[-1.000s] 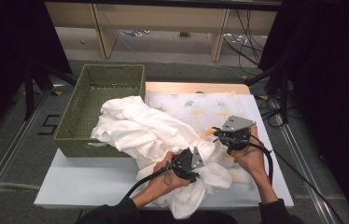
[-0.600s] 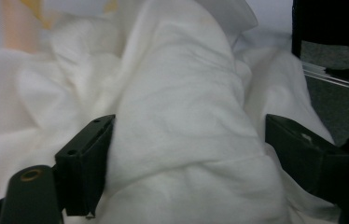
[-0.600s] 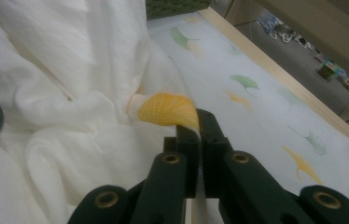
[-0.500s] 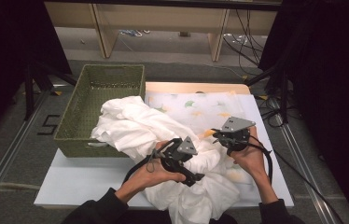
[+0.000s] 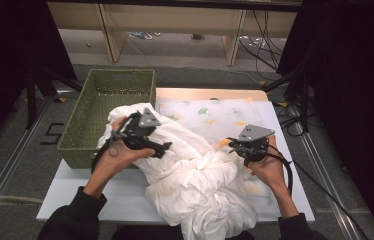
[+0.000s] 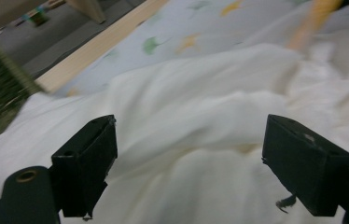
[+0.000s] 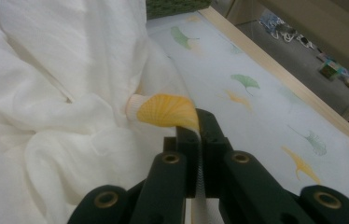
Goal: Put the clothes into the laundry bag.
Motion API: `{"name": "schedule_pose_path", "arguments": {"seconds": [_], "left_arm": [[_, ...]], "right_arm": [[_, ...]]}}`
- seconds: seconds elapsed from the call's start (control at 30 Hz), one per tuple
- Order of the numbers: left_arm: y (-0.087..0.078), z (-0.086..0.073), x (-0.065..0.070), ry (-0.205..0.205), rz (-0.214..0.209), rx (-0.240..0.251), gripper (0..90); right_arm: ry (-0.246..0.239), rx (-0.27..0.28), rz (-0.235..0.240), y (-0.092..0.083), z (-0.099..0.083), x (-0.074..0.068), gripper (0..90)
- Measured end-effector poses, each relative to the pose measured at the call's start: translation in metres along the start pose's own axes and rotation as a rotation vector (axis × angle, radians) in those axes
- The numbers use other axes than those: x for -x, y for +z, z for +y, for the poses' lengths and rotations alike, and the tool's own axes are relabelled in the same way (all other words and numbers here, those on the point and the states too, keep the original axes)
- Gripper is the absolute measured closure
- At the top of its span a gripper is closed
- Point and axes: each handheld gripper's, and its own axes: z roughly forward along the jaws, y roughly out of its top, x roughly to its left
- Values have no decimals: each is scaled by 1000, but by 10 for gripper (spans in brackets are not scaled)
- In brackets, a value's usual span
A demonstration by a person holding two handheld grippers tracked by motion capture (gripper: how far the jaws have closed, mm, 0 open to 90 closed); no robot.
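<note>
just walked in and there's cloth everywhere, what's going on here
A person at a table is working a big heap of white cloth with a gripper in each hand. The right gripper is shut on an edge of a leaf-printed sheet that lies over the table. The left gripper has just been opening and hangs over the white cloth with its jaws wide and nothing pinched between them. A green basket stands at the left, with some white cloth draped over its rim.

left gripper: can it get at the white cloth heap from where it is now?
Probably yes. The left gripper hovers with jaws wide open directly over the white cloth, nothing between them; the right gripper pinches a printed fold farther off.
</note>
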Motion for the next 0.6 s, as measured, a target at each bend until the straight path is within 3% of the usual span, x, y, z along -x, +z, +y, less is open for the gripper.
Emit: {"name": "schedule_pose_path", "arguments": {"seconds": [0.07,0.13,0.2,0.23,0.27,0.3,0.33,0.4,0.43,0.47,0.53,0.6], "left_arm": [[5,-9,-17,-51,51,-25,164],[16,-19,-30,-67,59,-45,159],[30,-30,-41,-108,29,-79,154],[37,-36,-46,-163,1,-78,148],[37,-36,-46,-163,1,-78,132],[42,-41,-50,-253,-24,-75,106],[42,-42,-52,-263,-36,-72,119],[41,-43,-53,-263,-108,-48,268],[40,-43,-53,-260,-123,-38,344],[39,-43,-52,-267,-124,-28,438],[38,-45,-53,-288,-111,8,527],[33,-47,-58,-300,-128,51,647]], "right_arm": [[2,-2,-1,0,0,0,900],[-10,2,0,2,0,0,900],[-12,-2,4,2,0,0,900],[-14,-2,1,2,0,0,900],[-14,-2,1,2,0,0,900],[-13,1,0,2,0,0,900],[-12,3,-1,2,0,0,900],[-2,-3,5,2,0,0,900],[-7,-3,5,2,0,1,900],[-7,-4,3,2,0,1,900],[-8,2,8,3,0,1,900],[-7,3,7,3,0,1,900]]}}
